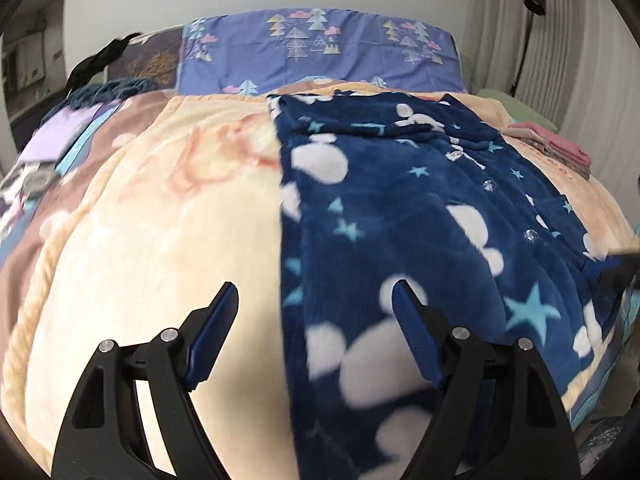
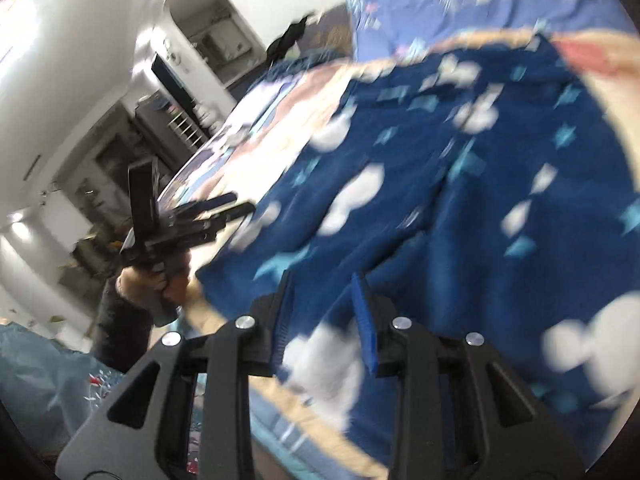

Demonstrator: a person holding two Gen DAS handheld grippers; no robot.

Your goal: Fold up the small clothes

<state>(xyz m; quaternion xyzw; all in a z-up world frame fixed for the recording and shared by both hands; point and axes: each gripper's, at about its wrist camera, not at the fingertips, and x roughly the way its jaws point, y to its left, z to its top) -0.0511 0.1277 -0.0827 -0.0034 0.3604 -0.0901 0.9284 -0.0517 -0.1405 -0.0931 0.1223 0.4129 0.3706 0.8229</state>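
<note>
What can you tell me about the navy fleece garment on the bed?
The navy fleece garment is a plush top printed with white clouds and light blue stars, with a row of clear buttons down its front. It lies spread flat on the cream blanket, collar end toward the purple pillow. The left gripper is open above its near edge; the right gripper is open over its hem, grip unclear.

Navy fleece pyjama top (image 1: 400, 208) lies spread flat on the bed's cream blanket (image 1: 168, 216), front side up, clear buttons running down the placket, white blobs and pale blue stars all over, collar toward the pillow (image 1: 320, 52).
</note>
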